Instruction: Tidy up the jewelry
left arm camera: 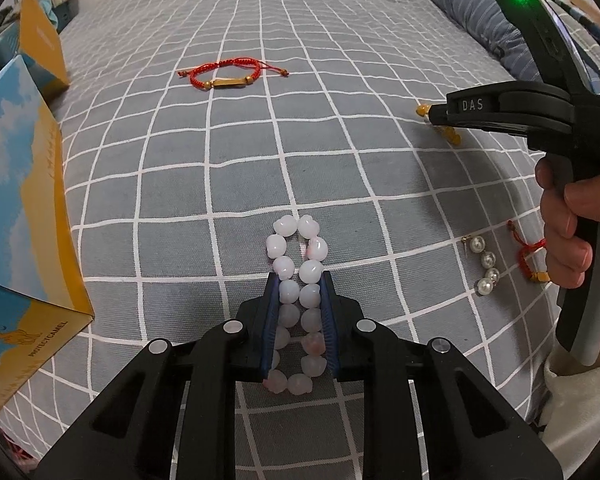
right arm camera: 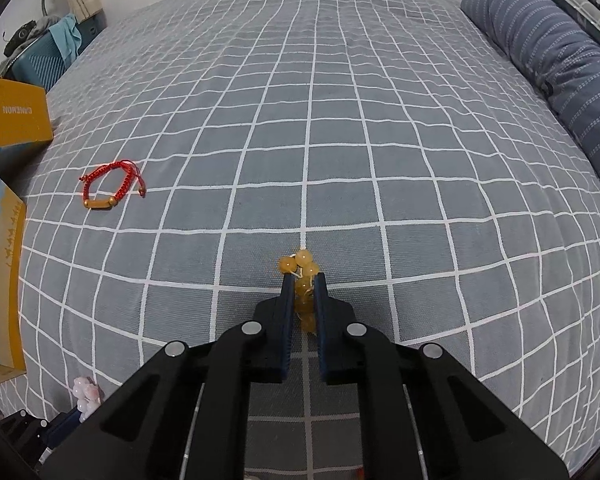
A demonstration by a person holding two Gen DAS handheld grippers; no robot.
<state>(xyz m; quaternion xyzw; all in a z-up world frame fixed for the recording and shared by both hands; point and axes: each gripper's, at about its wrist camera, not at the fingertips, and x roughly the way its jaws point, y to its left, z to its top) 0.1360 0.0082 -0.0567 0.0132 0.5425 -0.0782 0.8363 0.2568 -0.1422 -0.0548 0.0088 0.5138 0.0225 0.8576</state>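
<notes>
Left wrist: round, glossy pink beads (left arm camera: pixel 300 280)

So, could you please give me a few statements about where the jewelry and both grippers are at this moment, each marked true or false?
1. The left gripper is closed on the pale pink bead bracelet. True.
2. The right gripper is wide open and empty. False: it is shut on the yellow bead bracelet.
3. The red cord bracelet lies on the checked bedspread, untouched. True.
4. The pearl earrings sit inside the yellow box. False: they lie on the bedspread.
</notes>
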